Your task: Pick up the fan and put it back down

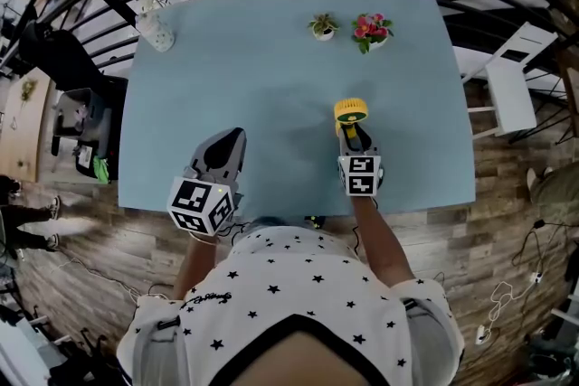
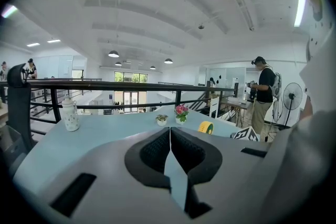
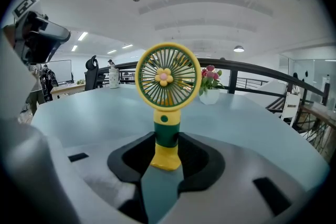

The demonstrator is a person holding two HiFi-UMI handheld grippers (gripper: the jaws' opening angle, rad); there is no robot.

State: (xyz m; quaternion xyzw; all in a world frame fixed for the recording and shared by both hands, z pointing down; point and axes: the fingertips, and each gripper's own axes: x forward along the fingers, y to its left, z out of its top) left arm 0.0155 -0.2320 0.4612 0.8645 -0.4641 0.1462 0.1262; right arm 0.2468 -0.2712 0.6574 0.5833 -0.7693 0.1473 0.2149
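A small yellow and green hand fan (image 3: 167, 78) stands upright between the jaws of my right gripper (image 3: 167, 140). The dark pads press on its green stem from both sides, and its yellow foot shows just below them. I cannot tell whether the foot touches the light blue table (image 1: 271, 86). From the head view, the fan (image 1: 351, 111) sits right of the table's middle with the right gripper (image 1: 355, 136) behind it. My left gripper (image 1: 237, 136) hovers near the front edge, shut with nothing in it (image 2: 170, 131). The fan (image 2: 206, 127) shows to its right.
At the table's far side stand a white patterned bottle (image 1: 156, 30), a small green plant pot (image 1: 323, 26) and a pot of pink flowers (image 1: 372, 30). A black railing runs behind the table. A person (image 2: 262, 92) stands beyond the table at the right.
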